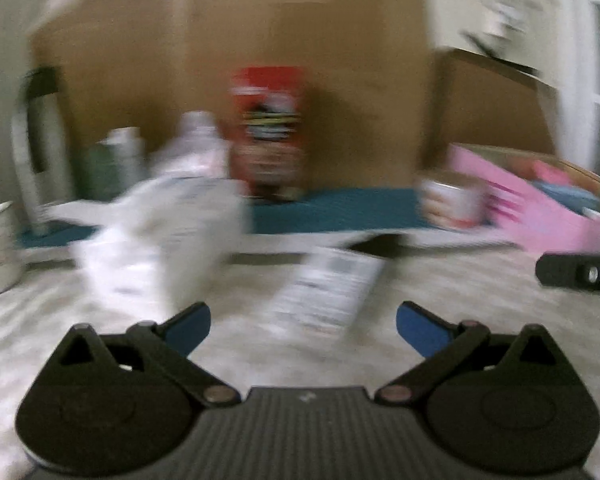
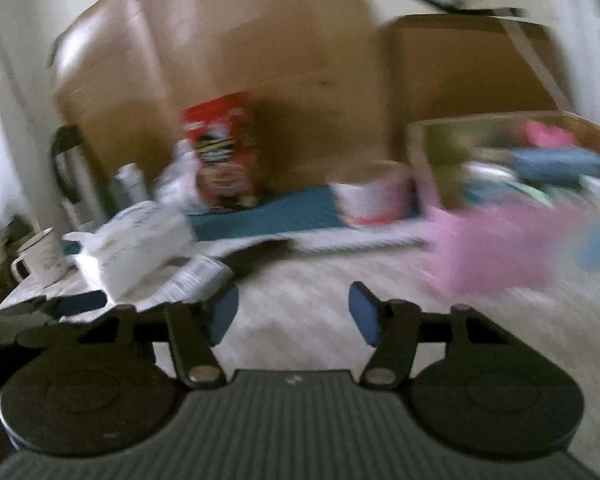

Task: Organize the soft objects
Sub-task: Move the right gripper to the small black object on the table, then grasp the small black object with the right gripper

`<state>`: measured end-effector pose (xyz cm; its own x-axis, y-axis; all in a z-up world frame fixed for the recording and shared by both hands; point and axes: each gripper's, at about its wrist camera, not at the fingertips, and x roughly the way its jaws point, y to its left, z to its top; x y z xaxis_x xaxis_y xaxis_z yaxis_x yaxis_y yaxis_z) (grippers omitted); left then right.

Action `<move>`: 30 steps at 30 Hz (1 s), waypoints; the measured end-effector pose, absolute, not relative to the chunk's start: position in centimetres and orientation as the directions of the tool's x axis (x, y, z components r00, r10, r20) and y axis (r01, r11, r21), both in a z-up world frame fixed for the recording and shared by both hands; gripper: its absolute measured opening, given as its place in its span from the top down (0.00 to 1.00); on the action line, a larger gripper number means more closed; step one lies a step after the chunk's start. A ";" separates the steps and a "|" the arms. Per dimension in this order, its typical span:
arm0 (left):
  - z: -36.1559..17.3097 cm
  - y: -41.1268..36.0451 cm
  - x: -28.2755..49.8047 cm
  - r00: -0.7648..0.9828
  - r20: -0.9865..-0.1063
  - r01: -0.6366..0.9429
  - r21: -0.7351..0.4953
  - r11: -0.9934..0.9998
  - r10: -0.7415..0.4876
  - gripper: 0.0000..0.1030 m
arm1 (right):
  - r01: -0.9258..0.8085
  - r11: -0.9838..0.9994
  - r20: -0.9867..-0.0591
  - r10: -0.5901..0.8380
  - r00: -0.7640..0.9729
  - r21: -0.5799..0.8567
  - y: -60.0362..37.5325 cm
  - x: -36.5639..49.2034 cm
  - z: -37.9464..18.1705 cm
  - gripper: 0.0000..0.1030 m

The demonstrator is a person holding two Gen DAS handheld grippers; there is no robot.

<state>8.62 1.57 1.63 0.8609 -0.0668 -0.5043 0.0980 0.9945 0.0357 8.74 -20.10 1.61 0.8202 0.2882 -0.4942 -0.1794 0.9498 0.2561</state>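
Observation:
Both views are motion-blurred. A white soft package [image 1: 156,236] lies on the pale table ahead left of my left gripper [image 1: 303,326], which is open and empty. A flat white printed packet [image 1: 328,292] lies just ahead of it. My right gripper [image 2: 293,314] is open and empty above the table. The white package [image 2: 134,240] and the printed packet [image 2: 198,276] lie to its left. A pink basket [image 2: 496,248] with soft blue and pink items sits at the right; it also shows in the left wrist view [image 1: 540,208].
A red box [image 1: 268,132], bottles [image 1: 120,160], a red-and-white cup [image 1: 452,204] and a teal mat [image 1: 332,210] stand at the back against cardboard. A white mug [image 2: 44,256] is at the left. The other gripper [image 1: 580,274] shows at right.

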 end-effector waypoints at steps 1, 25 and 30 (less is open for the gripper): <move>1.3 2.4 8.9 0.866 -0.498 0.061 0.023 0.998 -0.041 0.00 | -0.198 0.949 -0.502 0.300 0.811 0.247 -19.3 10.4 1.6 0.42; 1.8 4.3 8.3 0.887 -0.446 0.075 -0.128 0.989 -0.124 0.00 | -0.369 0.924 -0.652 0.342 0.677 0.101 -19.5 9.2 -0.4 0.53; 1.9 5.2 8.8 0.857 -0.479 0.090 -0.221 0.971 -0.189 0.00 | -0.417 0.909 -0.582 0.346 0.736 0.013 -17.9 7.8 0.5 0.38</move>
<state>8.78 5.20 1.90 0.8572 -0.1889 -0.4790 0.0905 0.9711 -0.2211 7.84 -17.90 0.49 0.7357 0.3459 -0.5823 -0.4172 0.9087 0.0128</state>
